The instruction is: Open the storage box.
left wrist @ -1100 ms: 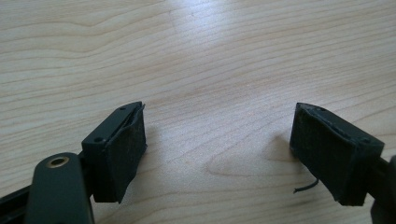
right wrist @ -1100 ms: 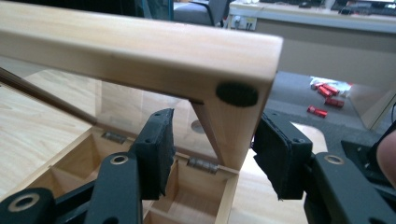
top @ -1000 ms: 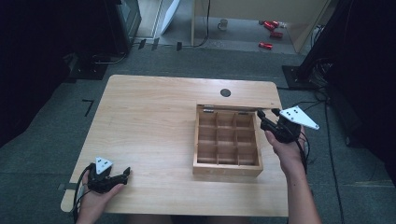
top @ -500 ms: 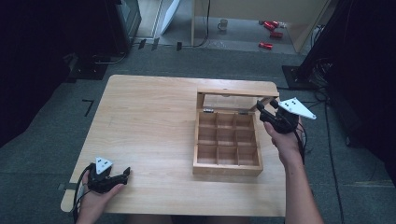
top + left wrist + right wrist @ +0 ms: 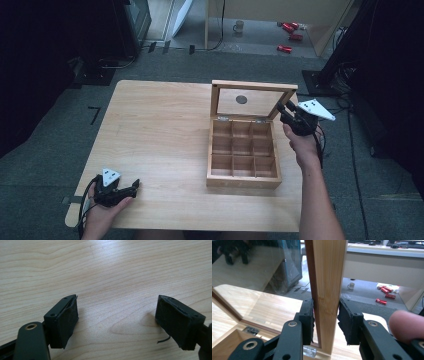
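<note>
Now my right gripper [image 5: 325, 322] has just closed onto the raised lid [image 5: 252, 100] of one wooden box [image 5: 243, 175] with nine compartments, standing right of centre on the worktop [image 5: 155, 130]. My left gripper [image 5: 116, 317] rests released at the near-left corner.

- Overhead light falls evenly on the pale wooden table [image 5: 165, 130] in the high view, while the floor and the corners around it sink into near black.
- That view is soft and grainy, with fine detail smeared.
- In the left gripper view a bright sheen crosses the table's grain, and the jaws cast short, soft shadows.
- In the right gripper view the box lid's [image 5: 325, 290] glass pane carries pale reflections; a fingertip [image 5: 405, 326] at the right edge is blurred.
</note>
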Action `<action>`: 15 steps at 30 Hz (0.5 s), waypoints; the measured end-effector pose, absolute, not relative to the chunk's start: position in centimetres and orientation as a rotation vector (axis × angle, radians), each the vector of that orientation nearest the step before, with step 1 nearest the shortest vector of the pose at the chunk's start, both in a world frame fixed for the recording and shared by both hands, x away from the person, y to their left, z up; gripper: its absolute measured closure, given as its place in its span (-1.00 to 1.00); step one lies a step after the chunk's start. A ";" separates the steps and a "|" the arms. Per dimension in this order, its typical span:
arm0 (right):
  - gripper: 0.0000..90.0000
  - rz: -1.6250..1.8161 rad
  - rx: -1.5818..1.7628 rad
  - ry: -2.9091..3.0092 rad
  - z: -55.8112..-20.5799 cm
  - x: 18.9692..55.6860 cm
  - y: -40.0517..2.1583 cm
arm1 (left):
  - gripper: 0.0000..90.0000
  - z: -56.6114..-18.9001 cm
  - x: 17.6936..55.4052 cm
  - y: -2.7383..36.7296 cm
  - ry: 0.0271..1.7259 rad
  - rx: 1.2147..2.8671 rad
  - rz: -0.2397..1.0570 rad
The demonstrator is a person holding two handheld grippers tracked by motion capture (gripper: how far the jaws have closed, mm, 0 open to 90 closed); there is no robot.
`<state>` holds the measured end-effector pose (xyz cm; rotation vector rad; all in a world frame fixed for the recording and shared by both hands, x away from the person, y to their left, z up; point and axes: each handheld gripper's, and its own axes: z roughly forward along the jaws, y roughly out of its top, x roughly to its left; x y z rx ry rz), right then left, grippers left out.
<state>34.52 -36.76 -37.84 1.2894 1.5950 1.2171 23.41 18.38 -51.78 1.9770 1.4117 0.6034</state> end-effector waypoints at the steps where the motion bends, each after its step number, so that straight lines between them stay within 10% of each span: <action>1: 0.48 1.208 1.288 1.597 -37.7 34.8 -36.7 | -0.57 -51.8 23.4 18.4 1.411 1.977 0.603; 15: 0.51 1.177 1.453 1.553 -36.7 38.9 -36.2 | -0.57 -51.8 23.4 18.4 1.406 1.982 0.603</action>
